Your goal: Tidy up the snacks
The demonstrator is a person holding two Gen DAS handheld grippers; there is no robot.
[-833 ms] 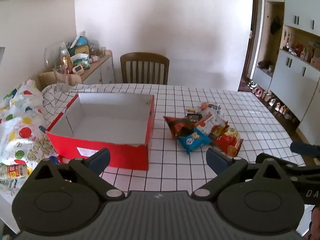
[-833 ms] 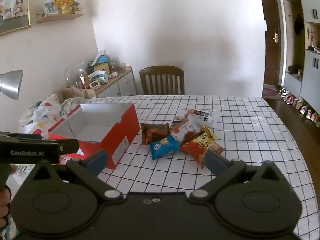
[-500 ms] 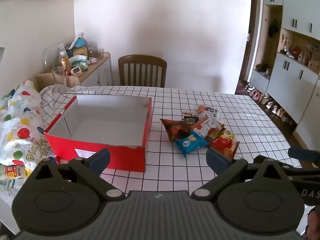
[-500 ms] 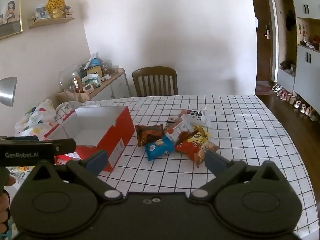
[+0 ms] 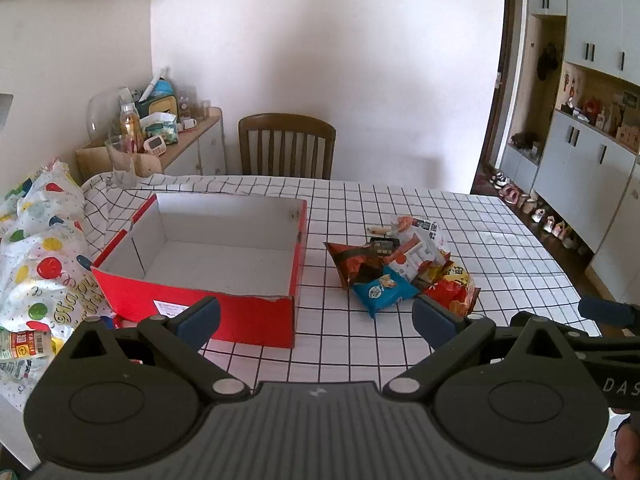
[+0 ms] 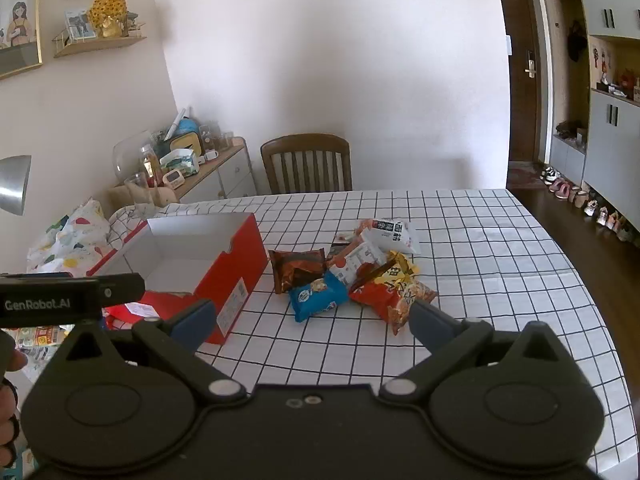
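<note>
Left gripper (image 5: 316,320), nearest in its own view: fingers (image 5: 198,316) spread wide, nothing between them, held above the table's (image 5: 344,344) near edge. Right gripper (image 6: 310,318): likewise spread and empty, held over the gridded cloth short of the snacks. Each gripper's body shows at the edge of the other's view.

Red box (image 5: 208,308), lidless with a white inside, lies just beyond the left gripper, on the left part of the table; nothing can be seen in it. In the right wrist view the box (image 6: 236,276) stands left of the snacks, apart from them.

Snack pile (image 5: 400,268) lies on the cloth right of the box, near mid-table. Blue packet (image 6: 318,296) is nearest, brown packet (image 6: 298,270) touches it on the box side, and red-orange packet (image 6: 390,300) lies on its right. A yellow packet (image 6: 402,270) and white packets (image 6: 394,232) overlap behind these.

A balloon-print bag (image 5: 40,256) sits at the table's left edge. Farther off, a wooden chair (image 5: 286,146) stands at the far side, a cluttered sideboard (image 5: 192,136) left of it, against the wall.
</note>
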